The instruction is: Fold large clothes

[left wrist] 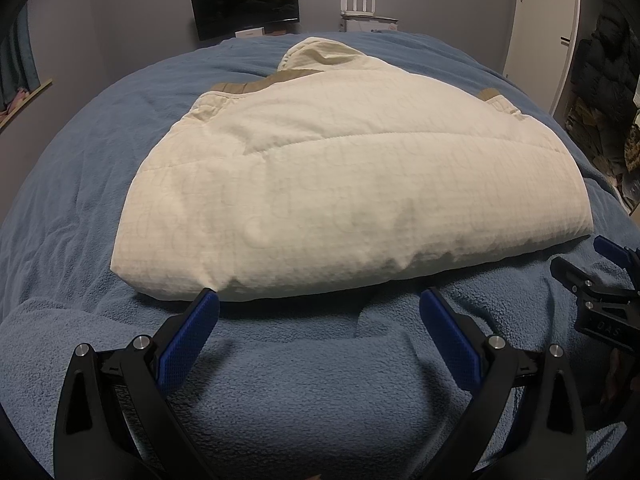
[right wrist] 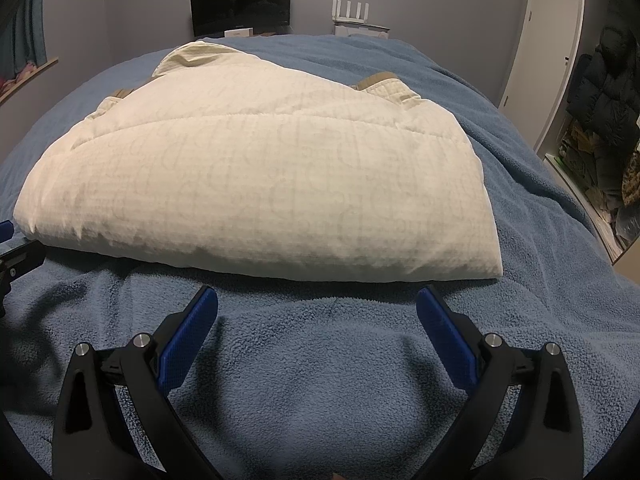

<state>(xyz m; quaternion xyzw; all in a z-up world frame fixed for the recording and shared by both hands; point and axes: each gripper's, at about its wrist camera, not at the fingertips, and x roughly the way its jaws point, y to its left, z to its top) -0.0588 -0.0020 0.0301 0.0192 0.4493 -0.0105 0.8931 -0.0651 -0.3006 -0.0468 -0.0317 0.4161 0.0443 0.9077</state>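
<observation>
Jacket point(left wrist: 340, 184): cream, quilted and puffy, folded into a thick bundle, lying on the bed.
Long axis: runs side to side across both views; the folded edge faces the grippers, and the hood point(left wrist: 320, 54) points away toward the far wall.
Trim: tan ribbed bands show at the far side, one near the hood point(left wrist: 256, 84) and one at the right point(left wrist: 490, 94).
Bed point(left wrist: 80, 200): covered by a blue fleece blanket, which carries the jacket with bare margin on every side.
Left gripper point(left wrist: 319, 304): fingers spread wide and holding nothing; it sits low over the blanket just short of the near edge, toward the jacket's left end. Its left fingertip point(left wrist: 208, 300) is at the fabric's edge; whether it touches cannot be told.
Right gripper point(right wrist: 317, 302): fingers spread wide, holding nothing, over the blanket just before the near edge, toward the jacket's right end and apart from it.
Far wall: a dark monitor point(left wrist: 246, 4) and a white router point(left wrist: 358, 2) with upright antennas behind the bed.
Right side: a white door point(right wrist: 548, 48) and dark hanging clothes point(right wrist: 604, 76).
</observation>
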